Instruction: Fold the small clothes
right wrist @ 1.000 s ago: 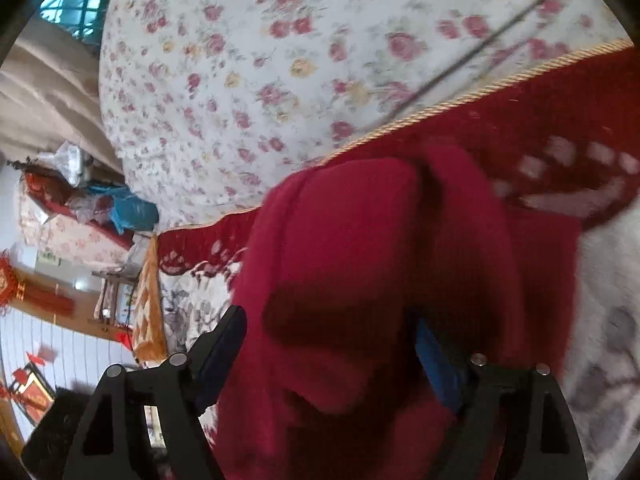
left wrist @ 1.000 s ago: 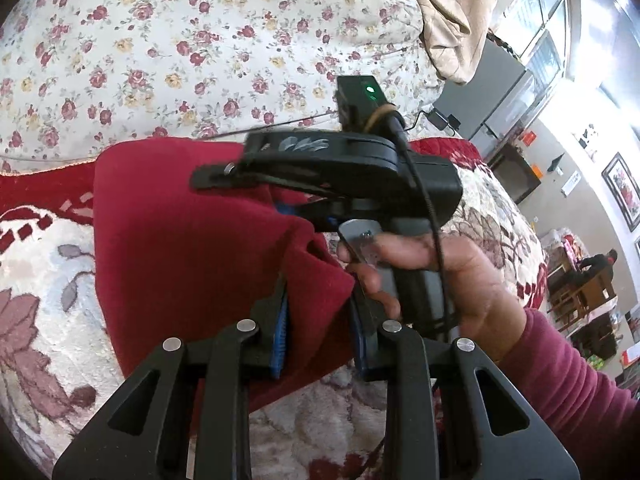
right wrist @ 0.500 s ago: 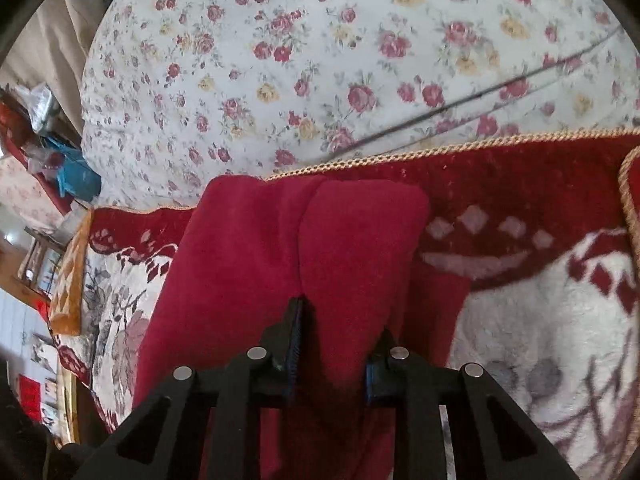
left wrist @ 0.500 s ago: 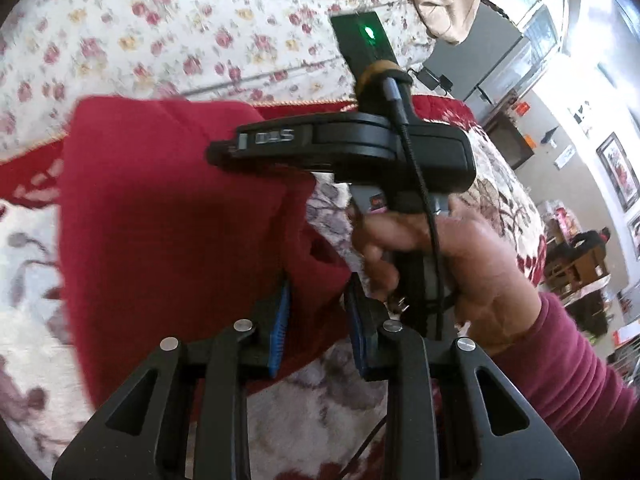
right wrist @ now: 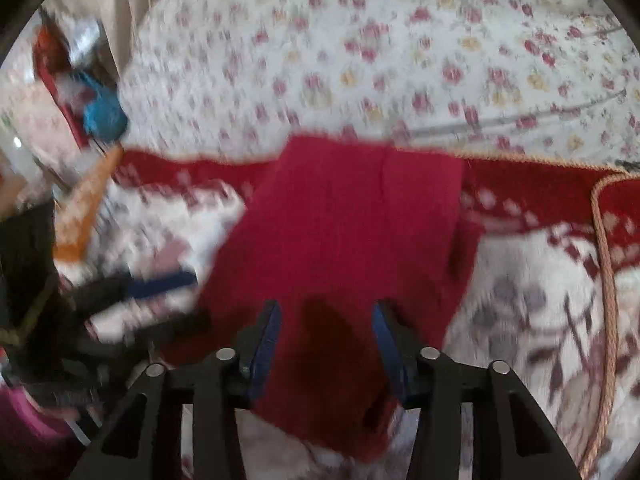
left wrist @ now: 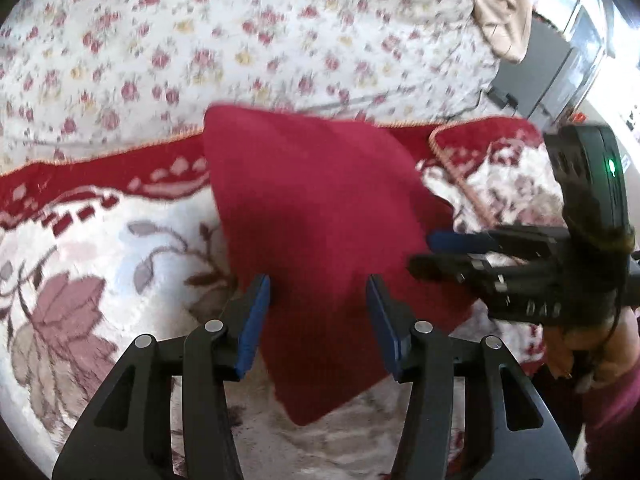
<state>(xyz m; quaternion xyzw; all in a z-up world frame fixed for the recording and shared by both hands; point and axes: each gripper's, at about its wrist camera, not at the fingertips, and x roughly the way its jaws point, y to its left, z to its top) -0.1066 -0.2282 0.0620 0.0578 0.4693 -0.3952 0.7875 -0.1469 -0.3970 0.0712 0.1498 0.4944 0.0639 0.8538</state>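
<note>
A small dark red knitted garment (left wrist: pixel 320 216) lies folded on a patterned red and cream blanket (left wrist: pixel 100 248). It also shows in the right wrist view (right wrist: pixel 352 232). My left gripper (left wrist: pixel 318 292) is open, its blue pads either side of the garment's near part, holding nothing. My right gripper (right wrist: pixel 326 320) is open over the garment's near edge, holding nothing. In the left wrist view the right gripper (left wrist: pixel 448 252) sits at the garment's right edge. In the right wrist view the left gripper (right wrist: pixel 160 284) is blurred at the garment's left edge.
A white quilt with small red flowers (left wrist: pixel 240 40) lies behind the blanket. A gold cord edge (right wrist: pixel 604 264) of the blanket runs down the right side. Beige cloth (left wrist: pixel 504 4) and furniture stand at the far right. Cluttered items (right wrist: pixel 100 116) sit far left.
Both grippers were shut on the red garment and have opened and let go. The garment now lies flat on the blanket. Both grippers have pulled back.
</note>
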